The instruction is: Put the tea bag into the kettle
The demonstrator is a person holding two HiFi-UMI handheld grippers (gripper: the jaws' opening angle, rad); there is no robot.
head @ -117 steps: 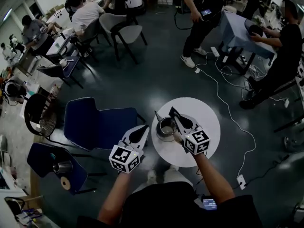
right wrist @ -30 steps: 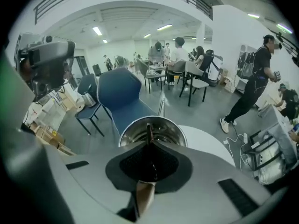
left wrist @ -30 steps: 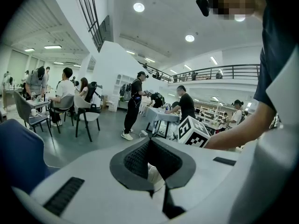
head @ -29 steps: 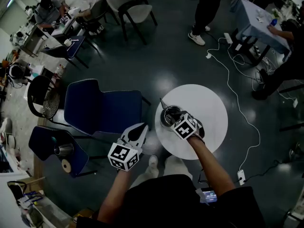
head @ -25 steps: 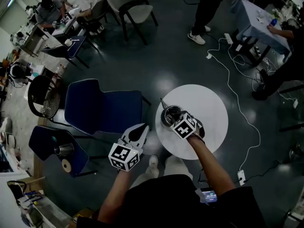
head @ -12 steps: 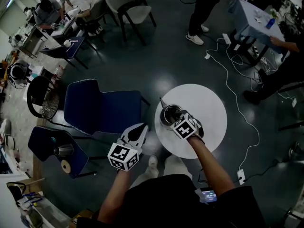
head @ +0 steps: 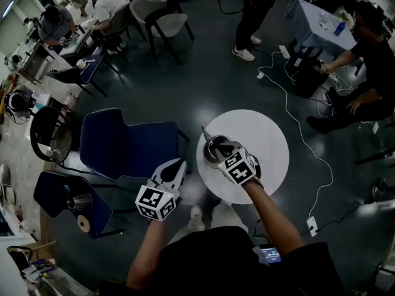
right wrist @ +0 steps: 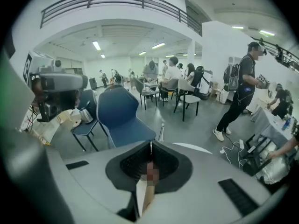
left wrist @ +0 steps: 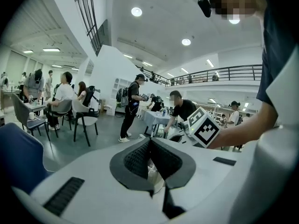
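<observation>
A metal kettle (head: 210,148) with a thin spout stands at the left side of the round white table (head: 266,139). My right gripper (head: 221,147) leans over the kettle's mouth, shut on the tea bag's white paper tag (right wrist: 140,194). In the right gripper view the jaws (right wrist: 150,144) meet above that tag, and the kettle's spout (right wrist: 161,131) pokes up just beyond them. The bag itself is hidden. My left gripper (head: 178,164) hovers off the table's left edge, shut and holding nothing; its pads (left wrist: 139,157) touch in the left gripper view.
A blue chair (head: 126,143) stands close to the left of the table, and a second blue chair (head: 66,197) carrying a metal pot is farther left. A white cable (head: 295,113) runs across the floor on the right. People sit and stand at tables (head: 311,26) farther back.
Since 4.7 s ago my right gripper has tipped down over the kettle. Over the last second both grippers have hardly moved; only the view has shifted a little.
</observation>
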